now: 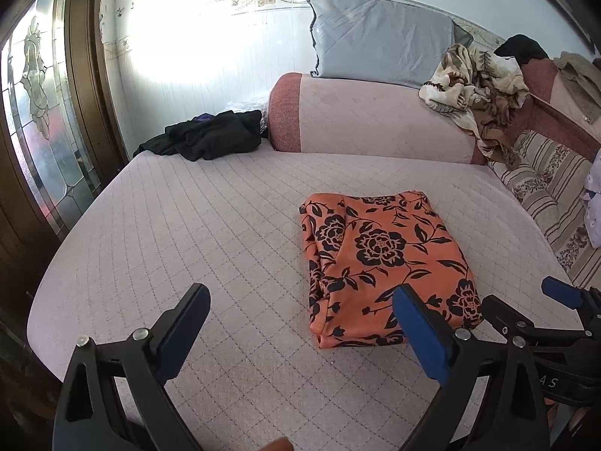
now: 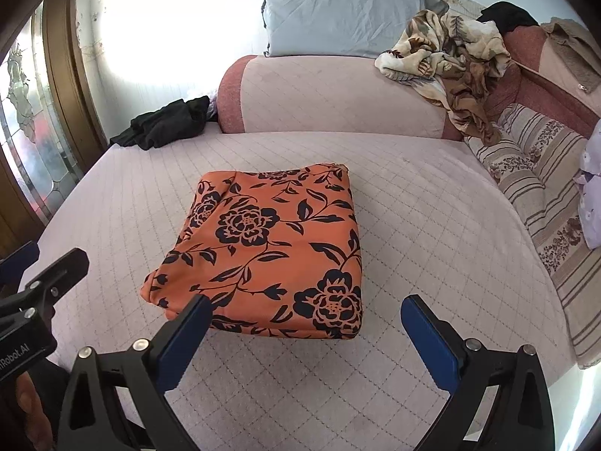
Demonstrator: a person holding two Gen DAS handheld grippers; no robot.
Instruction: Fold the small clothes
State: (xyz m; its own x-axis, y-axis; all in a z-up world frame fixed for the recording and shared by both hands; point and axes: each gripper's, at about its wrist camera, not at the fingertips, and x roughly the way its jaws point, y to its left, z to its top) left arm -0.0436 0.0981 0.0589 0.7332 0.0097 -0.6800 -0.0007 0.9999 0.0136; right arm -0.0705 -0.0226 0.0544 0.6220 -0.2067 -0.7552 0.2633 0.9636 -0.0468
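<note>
An orange garment with a black flower print (image 1: 383, 267) lies folded into a neat rectangle on the pink quilted bed (image 1: 210, 233). It also shows in the right wrist view (image 2: 270, 251). My left gripper (image 1: 300, 300) is open and empty, hovering above the bed just left of the garment's near edge. My right gripper (image 2: 304, 312) is open and empty, above the garment's near edge. The right gripper shows at the right edge of the left wrist view (image 1: 526, 308). The left gripper shows at the left edge of the right wrist view (image 2: 45, 263).
A black garment (image 1: 210, 135) lies at the far left of the bed. A pink bolster (image 1: 368, 116) runs along the back, with a grey pillow (image 1: 379, 37) and a crumpled beige floral cloth (image 1: 477, 90) on it. A striped cushion (image 1: 556, 195) is at the right. A glass door (image 1: 37, 124) stands left.
</note>
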